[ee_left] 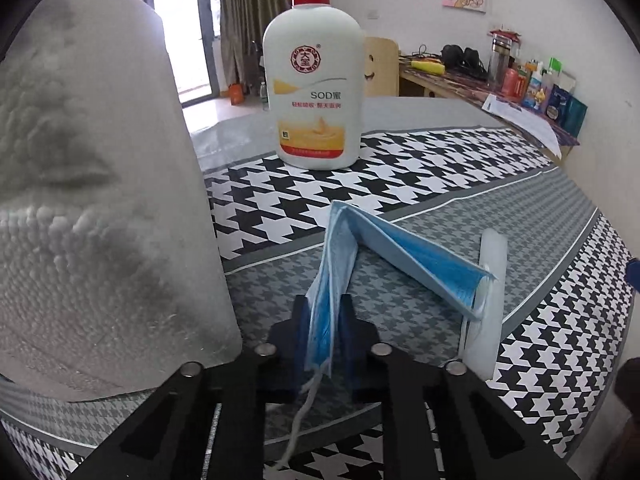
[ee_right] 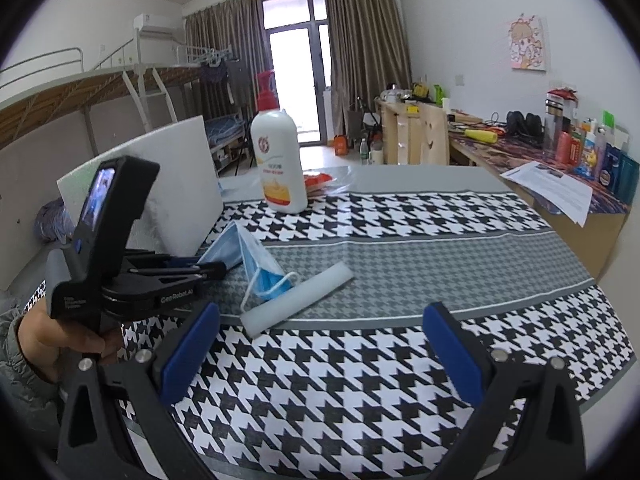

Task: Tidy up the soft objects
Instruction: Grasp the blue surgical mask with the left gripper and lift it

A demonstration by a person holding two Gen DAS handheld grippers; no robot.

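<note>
Grasping a blue face mask on the houndstooth-covered counter, the left gripper is clenched on one end of it.

The mask's far end rests against a white foam cylinder lying on the counter; its ear loop hangs below the clamped fingers. The right gripper is released, its blue pads spread wide above bare cloth, touching nothing. The left wrist view shows the pinch closely, with a white foam slab filling its left side and a lotion bottle beyond. The right wrist view alone shows the left gripper from the side, the whole cylinder, and the mask tented beside it.
</note>
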